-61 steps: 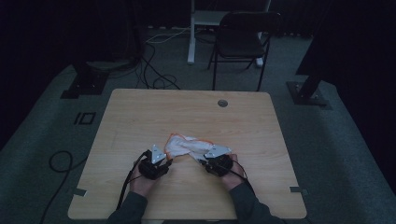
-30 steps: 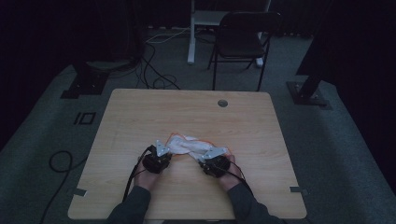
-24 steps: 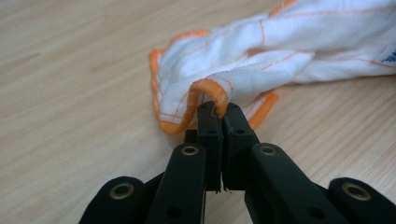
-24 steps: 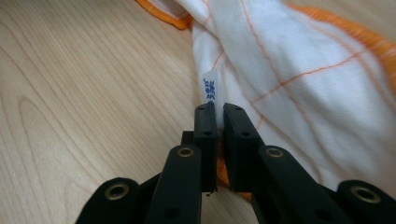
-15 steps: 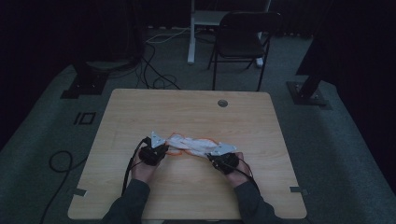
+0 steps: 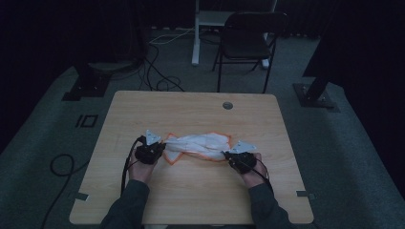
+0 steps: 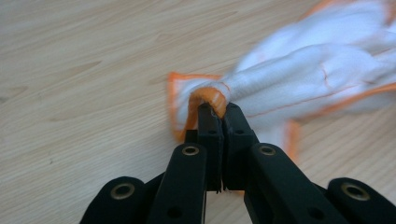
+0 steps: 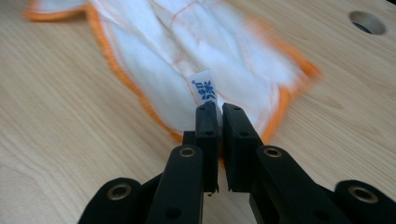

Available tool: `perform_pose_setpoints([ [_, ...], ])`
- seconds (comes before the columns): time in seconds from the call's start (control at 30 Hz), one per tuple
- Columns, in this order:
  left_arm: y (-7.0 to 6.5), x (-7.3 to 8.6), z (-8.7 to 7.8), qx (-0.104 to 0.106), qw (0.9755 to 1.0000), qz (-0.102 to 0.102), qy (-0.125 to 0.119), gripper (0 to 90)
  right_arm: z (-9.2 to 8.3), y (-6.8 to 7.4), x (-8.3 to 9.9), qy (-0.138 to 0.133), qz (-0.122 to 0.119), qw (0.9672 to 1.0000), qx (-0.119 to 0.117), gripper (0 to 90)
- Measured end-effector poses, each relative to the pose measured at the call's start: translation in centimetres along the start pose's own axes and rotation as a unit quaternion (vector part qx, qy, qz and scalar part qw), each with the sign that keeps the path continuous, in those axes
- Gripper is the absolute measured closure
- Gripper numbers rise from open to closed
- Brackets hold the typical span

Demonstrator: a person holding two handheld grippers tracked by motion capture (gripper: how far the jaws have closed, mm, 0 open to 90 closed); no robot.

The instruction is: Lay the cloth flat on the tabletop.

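Cloth (image 6: 200,144), white with orange hem: lying stretched across the table (image 6: 191,109) middle, nearer the front edge. Left gripper (image 6: 157,150) is pinching its bunched left end, jaws closed on the hem. Right gripper (image 6: 232,158) is pinching its right end beside a small label (image 8: 203,88), jaws closed on fabric. Round hole (image 6: 228,105) sitting near the back edge.

Cloth (image 7: 322,74) blurred, cut by frame edge; pinched corner hidden between claw tips.
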State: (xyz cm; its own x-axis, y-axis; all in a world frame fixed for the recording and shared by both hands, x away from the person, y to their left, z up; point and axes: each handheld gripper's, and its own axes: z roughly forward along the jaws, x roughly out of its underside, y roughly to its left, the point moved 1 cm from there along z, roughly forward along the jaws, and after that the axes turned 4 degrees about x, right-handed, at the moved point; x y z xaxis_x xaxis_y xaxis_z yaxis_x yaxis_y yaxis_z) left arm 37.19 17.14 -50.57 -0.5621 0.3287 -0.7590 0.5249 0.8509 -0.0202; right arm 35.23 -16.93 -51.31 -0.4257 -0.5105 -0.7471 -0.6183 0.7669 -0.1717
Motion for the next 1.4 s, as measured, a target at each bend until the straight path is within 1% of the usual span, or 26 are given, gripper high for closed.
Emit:
perform_pose_setpoints([
  [0.07, 0.3, 0.2, 0.3, -0.003, 1.0, -0.004, 0.006, 88.9, -0.1, -0.4, 0.2, -0.001, 0.007, 1.0, 0.0, 85.5],
  [0.13, 0.2, 0.4, 0.6, -0.005, 0.9999, -0.002, 0.01, 88.0, -0.1, -0.5, 0.3, 0.0, 0.009, 1.0, 0.0, 85.3],
  [0.23, 0.0, 0.5, 0.5, -0.006, 0.9999, 0.001, 0.01, 80.1, 0.1, -0.4, 0.3, 0.004, 0.003, 1.0, 0.003, 83.6],
  [0.3, -0.2, 0.6, 0.1, -0.007, 1.0, 0.004, 0.005, 75.8, 0.2, -0.4, 0.4, 0.006, 0.005, 1.0, 0.002, 81.7],
  [0.37, -0.4, 0.6, -0.2, -0.004, 1.0, 0.005, 0.001, 72.5, 0.3, -0.3, 0.4, 0.008, 0.006, 0.9999, 0.002, 77.8],
  [0.47, -0.9, 0.8, -0.7, 0.001, 0.9999, 0.011, -0.004, 70.7, 0.2, -0.3, 0.3, 0.004, 0.007, 1.0, 0.002, 74.9],
  [0.57, -1.5, 1.2, -1.0, 0.012, 0.9998, 0.013, -0.008, 69.9, 0.1, 0.0, 0.2, 0.001, 0.006, 1.0, 0.001, 74.2],
  [0.6, -1.9, 1.4, -1.0, 0.014, 0.9997, 0.018, -0.005, 69.9, 0.1, 0.1, 0.2, 0.0, 0.004, 1.0, 0.001, 74.0],
  [0.7, -2.9, 2.0, -0.7, 0.014, 0.9992, 0.035, 0.01, 67.6, 0.2, 0.3, 0.1, 0.0, 0.001, 1.0, -0.002, 74.2],
  [0.83, -3.6, 2.5, -0.2, 0.022, 0.9987, 0.042, 0.02, 67.7, 0.3, 0.6, 0.1, 0.002, -0.004, 1.0, -0.006, 79.3],
  [0.9, -3.7, 2.5, -0.1, 0.023, 0.9985, 0.046, 0.021, 67.7, 0.3, 0.6, 0.1, 0.003, -0.004, 1.0, -0.006, 82.2],
  [0.97, -3.9, 2.5, -0.3, 0.021, 0.9985, 0.048, 0.018, 67.7, 0.4, 0.5, 0.1, 0.004, -0.004, 1.0, -0.006, 83.8],
  [1.23, -3.6, 1.8, -1.6, 0.017, 0.9989, 0.044, -0.005, 67.2, 0.3, 0.5, 0.0, 0.001, 0.0, 1.0, -0.005, 84.6],
  [1.3, -3.5, 1.5, -1.8, 0.015, 0.9989, 0.044, -0.011, 66.5, 0.3, 0.5, 0.0, 0.002, 0.0, 1.0, -0.004, 85.0],
  [1.33, -3.6, 1.4, -1.9, 0.015, 0.999, 0.04, -0.015, 66.2, 0.3, 0.5, 0.0, 0.002, -0.001, 1.0, -0.004, 85.1],
  [1.4, -3.6, 1.3, -2.1, 0.011, 0.9989, 0.042, -0.018, 64.8, 0.3, 0.5, 0.0, 0.002, -0.001, 1.0, -0.004, 85.2],
])
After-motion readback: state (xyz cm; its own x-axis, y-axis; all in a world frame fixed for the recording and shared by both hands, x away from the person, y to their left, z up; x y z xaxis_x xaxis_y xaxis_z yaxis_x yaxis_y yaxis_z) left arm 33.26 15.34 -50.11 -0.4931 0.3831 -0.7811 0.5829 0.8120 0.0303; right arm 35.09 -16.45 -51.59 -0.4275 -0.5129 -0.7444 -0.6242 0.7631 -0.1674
